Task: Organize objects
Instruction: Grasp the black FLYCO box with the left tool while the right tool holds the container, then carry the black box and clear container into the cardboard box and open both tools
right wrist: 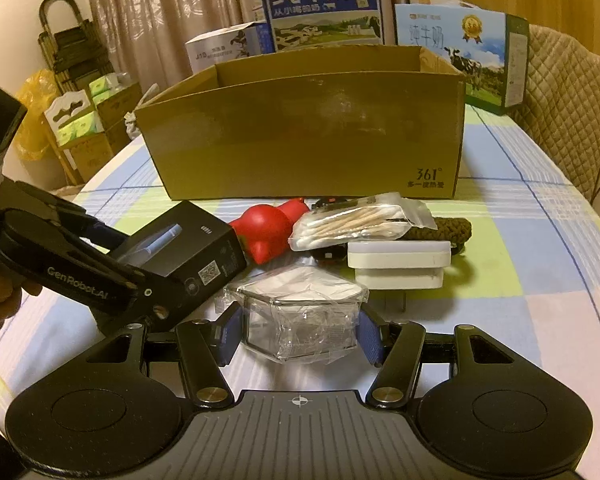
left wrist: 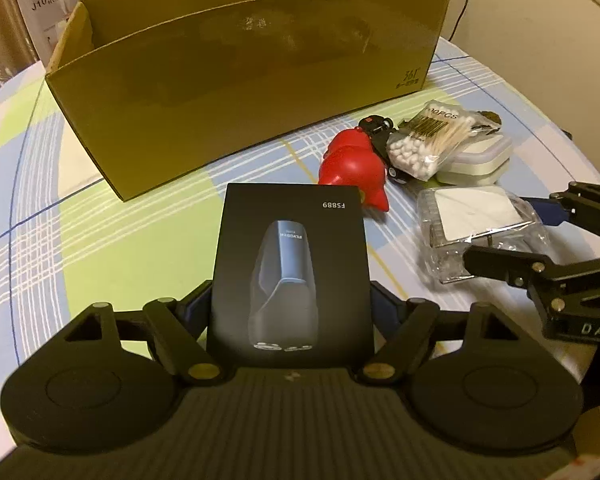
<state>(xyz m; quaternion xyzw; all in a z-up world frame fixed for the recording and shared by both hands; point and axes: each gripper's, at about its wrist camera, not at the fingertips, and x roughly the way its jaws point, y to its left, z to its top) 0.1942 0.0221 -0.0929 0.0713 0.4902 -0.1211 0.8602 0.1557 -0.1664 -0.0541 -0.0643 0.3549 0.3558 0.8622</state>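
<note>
My left gripper is shut on a black shaver box marked FS889 and holds it above the checked cloth; box and gripper also show in the right wrist view. My right gripper has its blue pads around a clear plastic case that rests on the table; the pads look to touch its sides. An open cardboard box stands behind. A red toy, a bag of cotton swabs and a white plug adapter lie between.
Milk cartons and a humidifier box stand behind the cardboard box. A dark braided cord lies by the adapter. A padded chair is at the right. The table edge curves at the left.
</note>
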